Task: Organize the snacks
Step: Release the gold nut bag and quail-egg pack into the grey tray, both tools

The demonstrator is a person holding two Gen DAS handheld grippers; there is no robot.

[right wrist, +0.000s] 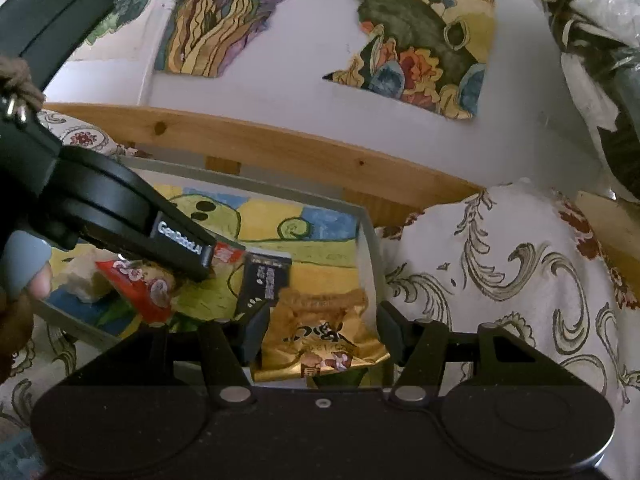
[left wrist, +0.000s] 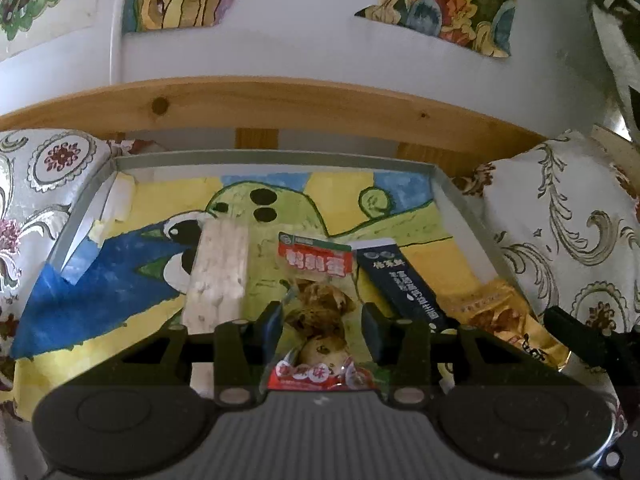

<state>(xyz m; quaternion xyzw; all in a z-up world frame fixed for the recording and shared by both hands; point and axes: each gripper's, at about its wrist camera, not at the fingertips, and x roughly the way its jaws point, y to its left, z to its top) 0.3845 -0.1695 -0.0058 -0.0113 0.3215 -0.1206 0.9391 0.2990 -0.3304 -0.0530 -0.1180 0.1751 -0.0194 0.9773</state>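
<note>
With both jaws apart, left gripper [left wrist: 322, 330] astride the egg packet [left wrist: 316, 300] and right gripper [right wrist: 318, 334] astride the gold pouch [right wrist: 320, 336], either slick wrapper could squirt free on closing.

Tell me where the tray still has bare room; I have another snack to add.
Free: the far strip behind the packs along the tray back rim, and the left part beside the white rice bar. Crowded: the near right, with egg pack, dark packet and gold bag.

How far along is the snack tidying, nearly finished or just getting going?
Looks well along. Four snacks already lie side by side in the grey tray: a pale rice cracker bar, a quail egg packet, a dark slim packet and a gold packet. The left gripper straddles the egg packet, jaws open; the right gripper straddles the gold one, also open. Whether more snacks wait outside the tray is not visible.
</note>
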